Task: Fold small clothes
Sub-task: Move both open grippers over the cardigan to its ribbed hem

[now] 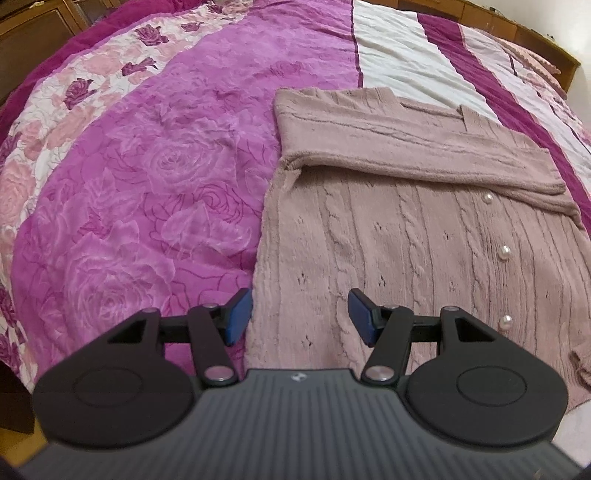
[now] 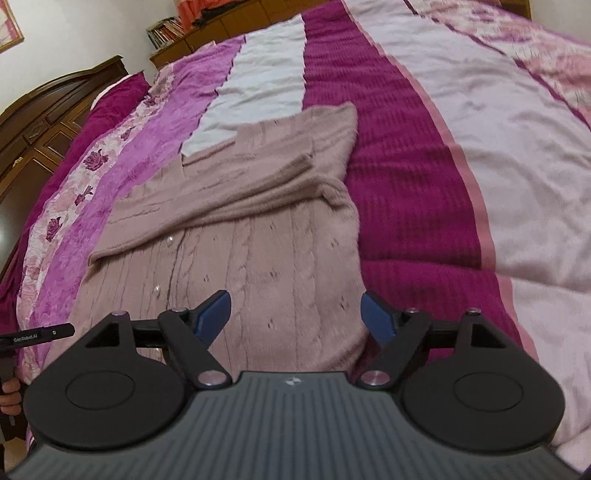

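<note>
A dusty-pink cable-knit cardigan (image 1: 388,240) lies flat on the bed, with both sleeves (image 1: 406,147) folded across its chest. Pearl buttons (image 1: 505,253) run down its front. My left gripper (image 1: 301,314) hangs open over the cardigan's lower left edge, one blue pad over the bedspread and the other over the knit. In the right wrist view the cardigan (image 2: 258,251) fills the middle. My right gripper (image 2: 295,315) stands open above its lower right part, its right pad near the garment's side edge. Nothing is pressed between either pair of pads.
A magenta, pink and white floral bedspread (image 1: 147,184) covers the bed. A dark wooden headboard (image 2: 55,110) and a shelf with books (image 2: 166,31) stand at the far left. Part of the other gripper (image 2: 37,332) and a hand (image 2: 9,391) show at the left edge.
</note>
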### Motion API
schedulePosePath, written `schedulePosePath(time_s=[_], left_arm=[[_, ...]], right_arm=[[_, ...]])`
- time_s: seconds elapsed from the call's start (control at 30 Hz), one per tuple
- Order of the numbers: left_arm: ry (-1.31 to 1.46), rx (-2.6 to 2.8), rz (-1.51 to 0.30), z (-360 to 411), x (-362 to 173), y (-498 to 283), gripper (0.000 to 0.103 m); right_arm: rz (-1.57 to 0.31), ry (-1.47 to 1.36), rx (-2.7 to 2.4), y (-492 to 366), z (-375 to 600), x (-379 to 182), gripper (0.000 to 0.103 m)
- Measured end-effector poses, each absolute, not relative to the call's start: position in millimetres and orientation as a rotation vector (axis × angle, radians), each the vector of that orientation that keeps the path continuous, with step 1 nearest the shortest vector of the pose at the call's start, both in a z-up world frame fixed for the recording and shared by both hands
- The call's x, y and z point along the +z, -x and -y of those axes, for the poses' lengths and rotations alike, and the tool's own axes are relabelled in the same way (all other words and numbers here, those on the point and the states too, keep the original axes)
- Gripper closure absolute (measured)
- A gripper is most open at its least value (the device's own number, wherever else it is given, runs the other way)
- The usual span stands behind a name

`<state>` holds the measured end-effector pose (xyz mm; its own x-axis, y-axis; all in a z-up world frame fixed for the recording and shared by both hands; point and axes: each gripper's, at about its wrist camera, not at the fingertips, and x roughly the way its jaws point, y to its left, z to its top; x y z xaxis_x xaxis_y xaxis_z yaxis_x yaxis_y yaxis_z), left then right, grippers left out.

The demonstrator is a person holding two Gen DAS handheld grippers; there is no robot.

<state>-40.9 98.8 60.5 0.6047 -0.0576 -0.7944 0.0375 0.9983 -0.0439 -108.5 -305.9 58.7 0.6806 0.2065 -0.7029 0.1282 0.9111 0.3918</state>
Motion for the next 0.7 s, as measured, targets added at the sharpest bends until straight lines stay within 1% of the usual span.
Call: schedulePosePath(time_s=[0.23, 0.47, 0.53, 0.57, 0.7], left_arm=[[0.060, -0.069, -0.942, -108.4, 54.8, 48.8, 0.044], [-0.010, -0.113, -0.964, -101.5, 55.8, 53.4, 0.043], [-0.004, -0.139, -0.982, -101.3, 54.3, 53.6, 0.038], [0.016, -0.168, -0.989, -102.0, 53.3, 53.8, 0.034], [0.126, -0.278, -1.031, -105.1, 46.0, 50.9, 0.033]], right_arm=[[-0.935, -0.473, 0.090, 110.7, 308.1, 41.5, 0.020], [-0.982, -0.460, 0.154, 106.1, 298.3, 34.2, 0.020], [-0.996, -0.468, 0.191, 103.6, 297.7, 32.2, 0.020], [-1.003, -0.474, 0.213, 101.9, 297.5, 29.5, 0.020], [-1.044, -0.464, 0.247, 90.4, 294.2, 23.2, 0.020]])
